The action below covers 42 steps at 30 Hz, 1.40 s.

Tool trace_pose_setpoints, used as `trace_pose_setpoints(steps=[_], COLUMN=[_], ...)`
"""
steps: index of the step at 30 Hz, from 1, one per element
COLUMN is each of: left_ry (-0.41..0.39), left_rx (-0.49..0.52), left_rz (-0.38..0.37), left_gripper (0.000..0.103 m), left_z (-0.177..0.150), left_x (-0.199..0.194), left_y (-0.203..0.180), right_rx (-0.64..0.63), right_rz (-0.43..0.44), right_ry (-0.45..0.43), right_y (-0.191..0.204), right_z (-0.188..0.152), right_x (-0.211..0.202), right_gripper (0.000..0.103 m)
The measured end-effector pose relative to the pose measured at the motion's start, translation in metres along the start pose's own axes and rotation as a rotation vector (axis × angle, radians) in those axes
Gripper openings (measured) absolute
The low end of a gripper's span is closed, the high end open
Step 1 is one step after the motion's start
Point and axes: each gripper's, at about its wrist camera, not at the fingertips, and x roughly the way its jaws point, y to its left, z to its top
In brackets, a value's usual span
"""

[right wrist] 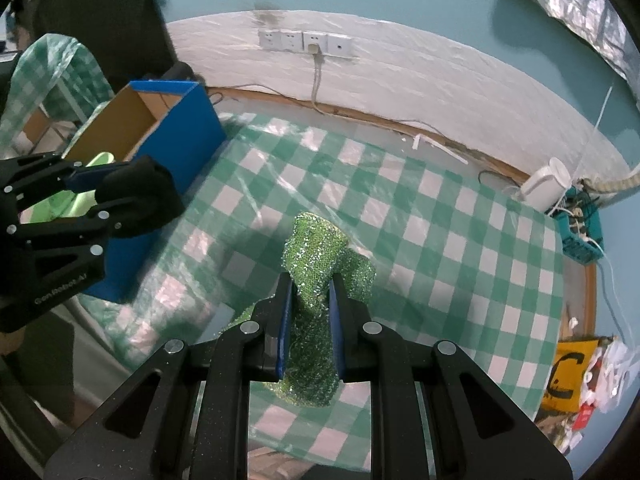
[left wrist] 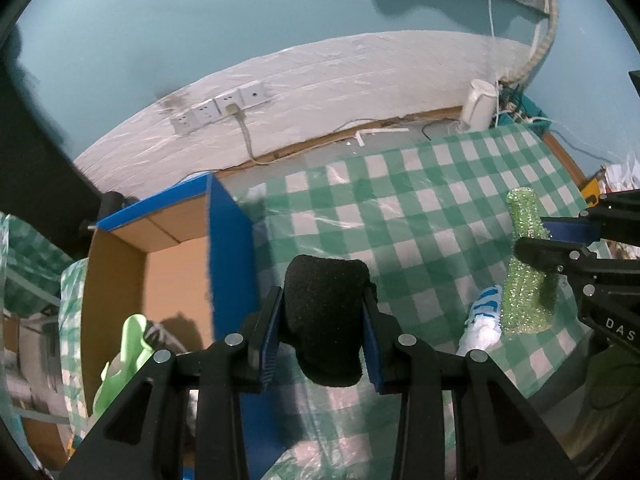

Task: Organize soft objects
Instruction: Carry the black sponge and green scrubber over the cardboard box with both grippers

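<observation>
My left gripper [left wrist: 325, 304] is shut on a black foam sponge [left wrist: 326, 300], held above the table beside the blue cardboard box [left wrist: 230, 240]. In the right wrist view the same sponge [right wrist: 140, 196] hangs at the box's [right wrist: 184, 136] near corner. My right gripper [right wrist: 311, 292] is shut on a glittery green scrubbing cloth [right wrist: 316, 264], lifted off the green checked tablecloth [right wrist: 440, 240]. The cloth [left wrist: 524, 272] also shows at the right of the left wrist view, pinched by the right gripper [left wrist: 548, 236]. A light green soft item [left wrist: 128, 356] lies inside the box.
A white and blue wrapped item [left wrist: 486, 316] lies on the tablecloth near the green cloth. A white kettle [right wrist: 544, 188] and a teal basket of cables [right wrist: 580, 232] stand at the far right corner. Wall sockets [right wrist: 306, 42] with a cord sit behind the table.
</observation>
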Motion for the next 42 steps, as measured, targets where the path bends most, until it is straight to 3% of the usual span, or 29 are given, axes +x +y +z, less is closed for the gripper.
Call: trace_pose_setpoints(steps=[20, 42], left_ry=[-0.046, -0.017], left_rx=[-0.127, -0.286], left_rz=[0.085, 0.139], left_gripper=[0.036, 0.036], left_z=[-0.029, -0.070], left_x=[-0.033, -0.031], left_y=[0.072, 0.152], right_rx=[-0.119, -0.245], right_rz=[0.061, 0.149], right_ry=[-0.061, -0.045], right_y=[0.078, 0.175], right_z=[0.051, 0.097], right_x=[-0.015, 0.003], right_gripper=[0.016, 0.016])
